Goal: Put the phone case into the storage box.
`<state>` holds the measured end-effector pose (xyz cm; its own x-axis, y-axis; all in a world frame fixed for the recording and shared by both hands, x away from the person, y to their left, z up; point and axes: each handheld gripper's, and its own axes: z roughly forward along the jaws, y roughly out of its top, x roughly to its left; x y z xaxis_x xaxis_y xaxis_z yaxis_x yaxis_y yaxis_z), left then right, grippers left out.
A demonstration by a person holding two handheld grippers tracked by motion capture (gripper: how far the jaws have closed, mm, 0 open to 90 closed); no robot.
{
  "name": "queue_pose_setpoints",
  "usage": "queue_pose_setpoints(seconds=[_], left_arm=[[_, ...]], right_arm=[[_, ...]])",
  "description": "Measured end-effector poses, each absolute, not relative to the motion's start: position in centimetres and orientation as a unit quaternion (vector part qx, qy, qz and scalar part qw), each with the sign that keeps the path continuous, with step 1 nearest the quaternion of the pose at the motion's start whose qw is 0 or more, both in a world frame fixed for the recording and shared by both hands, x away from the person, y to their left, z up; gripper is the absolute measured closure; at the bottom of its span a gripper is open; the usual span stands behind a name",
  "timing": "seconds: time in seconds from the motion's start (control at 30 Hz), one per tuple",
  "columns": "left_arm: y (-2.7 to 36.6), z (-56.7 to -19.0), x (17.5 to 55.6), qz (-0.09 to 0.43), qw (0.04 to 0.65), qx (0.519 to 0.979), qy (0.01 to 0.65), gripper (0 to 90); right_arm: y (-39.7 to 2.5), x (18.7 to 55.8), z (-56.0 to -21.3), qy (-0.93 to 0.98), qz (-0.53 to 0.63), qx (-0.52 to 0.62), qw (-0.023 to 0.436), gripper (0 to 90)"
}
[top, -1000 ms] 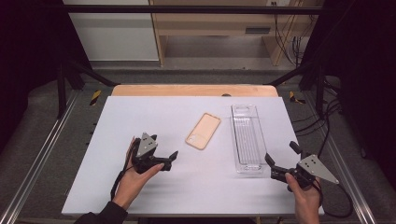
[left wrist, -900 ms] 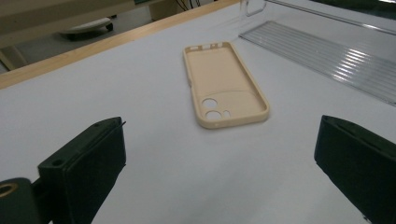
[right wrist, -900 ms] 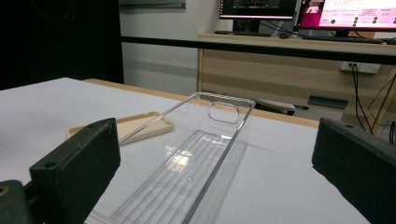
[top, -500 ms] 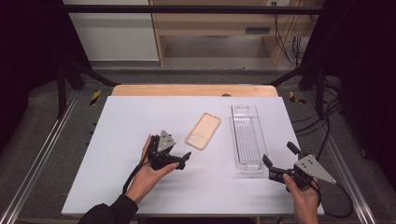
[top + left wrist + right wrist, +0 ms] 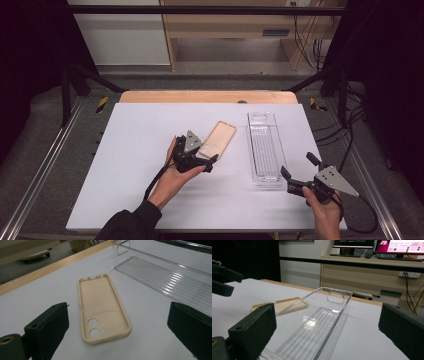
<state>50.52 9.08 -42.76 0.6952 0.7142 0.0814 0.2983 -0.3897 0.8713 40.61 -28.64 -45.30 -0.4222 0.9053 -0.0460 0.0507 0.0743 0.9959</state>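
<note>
Your left gripper held low over mid-table, jaws spread wide, your left hand beneath it on a dark-sleeved forearm, your right gripper near the table's right front, jaws likewise wide apart, your right hand gripping from below.

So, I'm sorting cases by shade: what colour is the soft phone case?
Pale beige phone case, clearest in the left gripper view.

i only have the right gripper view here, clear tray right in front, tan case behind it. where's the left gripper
Observer: The left gripper sits at the phone case's near end, jaws open.
Operator: which side of the case is up
Observer: Its hollow inside; the camera cutouts are nearest that gripper.
Operator: anything in the tray
Observer: No, the clear tray is empty; the right gripper is open by its near end.
</note>
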Motion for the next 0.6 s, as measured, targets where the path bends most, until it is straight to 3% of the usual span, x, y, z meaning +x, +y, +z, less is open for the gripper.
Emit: queue_pose_setpoints(seconds=[0.27,0.6], left_arm=[[8.0,-42.9,51.8,0.231,0.45,0.799,0.325,10.3],[6.9,-44.0,52.0,0.228,0.413,0.814,0.339,50.8]], right_arm=[[-28.6,40.7,-45.4,0.629,0.562,0.381,0.379,1.7],[-28.8,40.6,-45.4,0.626,0.562,0.384,0.38,1.8]])
